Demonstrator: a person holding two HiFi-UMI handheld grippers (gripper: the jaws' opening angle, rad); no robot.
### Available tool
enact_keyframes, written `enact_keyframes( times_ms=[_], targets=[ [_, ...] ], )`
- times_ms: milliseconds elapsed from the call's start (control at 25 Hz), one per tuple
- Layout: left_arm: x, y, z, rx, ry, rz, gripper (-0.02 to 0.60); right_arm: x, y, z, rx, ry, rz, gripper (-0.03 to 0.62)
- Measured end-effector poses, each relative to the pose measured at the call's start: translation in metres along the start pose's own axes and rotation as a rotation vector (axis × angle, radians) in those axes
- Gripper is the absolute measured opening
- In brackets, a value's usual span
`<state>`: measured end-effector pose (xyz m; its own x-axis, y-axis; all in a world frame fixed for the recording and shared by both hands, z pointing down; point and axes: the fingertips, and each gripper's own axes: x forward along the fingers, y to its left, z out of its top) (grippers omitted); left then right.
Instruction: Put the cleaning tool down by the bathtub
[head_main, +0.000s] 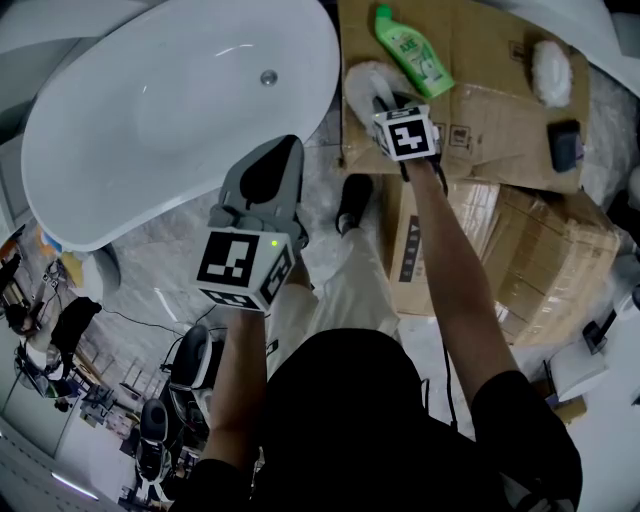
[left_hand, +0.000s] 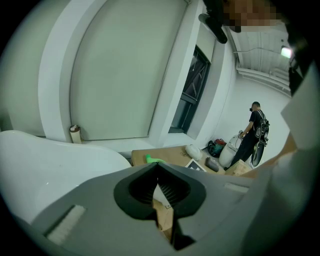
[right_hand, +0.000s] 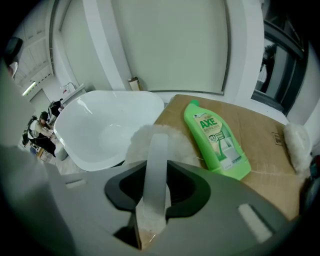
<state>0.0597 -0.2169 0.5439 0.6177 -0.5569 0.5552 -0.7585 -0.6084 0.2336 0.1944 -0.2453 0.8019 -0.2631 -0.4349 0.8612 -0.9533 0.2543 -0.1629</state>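
The right gripper (right_hand: 154, 197) is closed partway on the pale handle of the cleaning tool (right_hand: 156, 150) — whose fluffy white head is seen at the corner of the cardboard (head_main: 480, 70), between the bathtub (head_main: 180, 100) and a green bottle (right_hand: 215, 140). The left gripper (left_hand: 160, 196) is held above the bathtub's edge — jaws together, nothing between them.

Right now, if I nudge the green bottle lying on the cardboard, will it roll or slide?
It would probably slide rather than roll: the green bottle lies on its broad flat face on the cardboard. Its glossy plastic looks slippery, so a light push may send it skating.
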Motion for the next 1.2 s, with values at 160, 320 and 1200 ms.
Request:
enact_keyframes(
  times_ms=[160,320,1200],
  targets=[
    [-0.005,0.0,0.0,-0.007,-0.005,0.01,-0.002,-0.002,-0.002,0.002,0.005,-0.01,-0.021,0.095],
    [-0.009,0.001,0.002,0.004,-0.012,0.013,-0.002,-0.002,0.0,0.002,0.009,-0.008,-0.017,0.097],
    [-0.045,-0.011,0.008,0.01,-0.05,0.022,-0.002,-0.042,0.005,0.007,0.003,-0.053,-0.062,0.187]
  ],
)
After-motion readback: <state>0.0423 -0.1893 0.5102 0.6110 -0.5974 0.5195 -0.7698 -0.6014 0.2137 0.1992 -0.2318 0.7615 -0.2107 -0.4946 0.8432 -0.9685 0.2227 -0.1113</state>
